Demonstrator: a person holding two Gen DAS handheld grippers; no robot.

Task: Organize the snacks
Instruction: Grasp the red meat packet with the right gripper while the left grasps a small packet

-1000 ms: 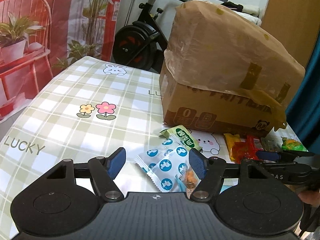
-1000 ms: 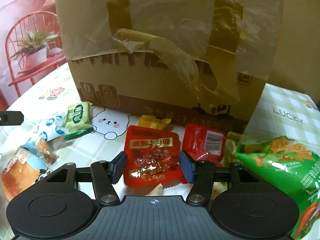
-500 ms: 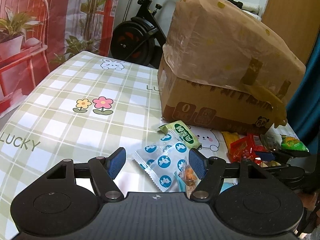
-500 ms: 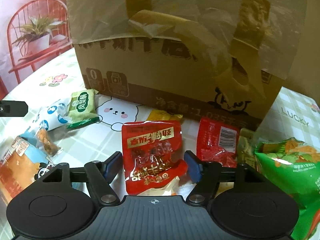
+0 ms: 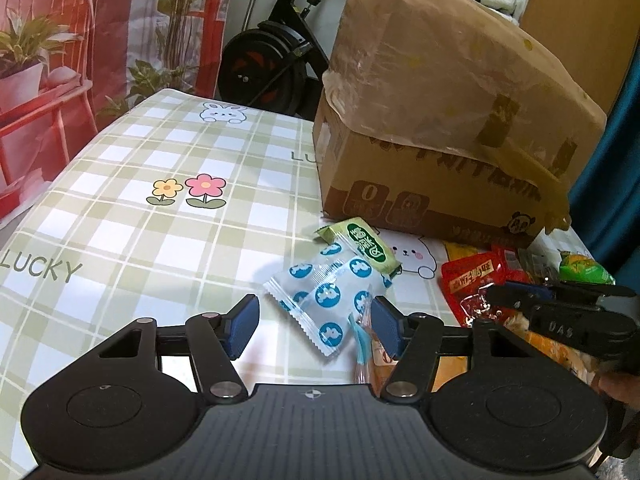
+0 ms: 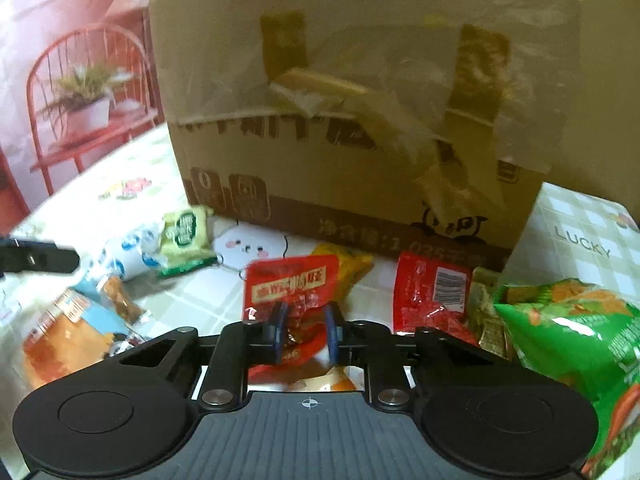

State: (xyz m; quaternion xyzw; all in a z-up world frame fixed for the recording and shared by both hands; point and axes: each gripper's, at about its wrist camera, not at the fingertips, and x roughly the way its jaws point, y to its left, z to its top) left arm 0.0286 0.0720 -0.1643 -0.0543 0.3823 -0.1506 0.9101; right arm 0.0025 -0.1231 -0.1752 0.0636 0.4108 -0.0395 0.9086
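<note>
Right wrist view: we find right gripper (image 6: pixel 306 334) just closed, pinching red snack pouch (image 6: pixel 292 292).
Handling: we judge it light, crinkly, slippery; grip the edge seam.
Left gripper (image 5: pixel 314 326): half open, empty.

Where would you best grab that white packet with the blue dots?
Take the white packet across its narrow width from above. It lies flat and slanted between the left gripper's open fingers, so a slight twist squares them to its long sides, clear of the green packet.

My left gripper (image 5: pixel 314 326) has been narrowing around the blue-dotted white packet (image 5: pixel 326 300) (pads not touching); cardboard box (image 5: pixel 432 200) at one o'clock.
</note>
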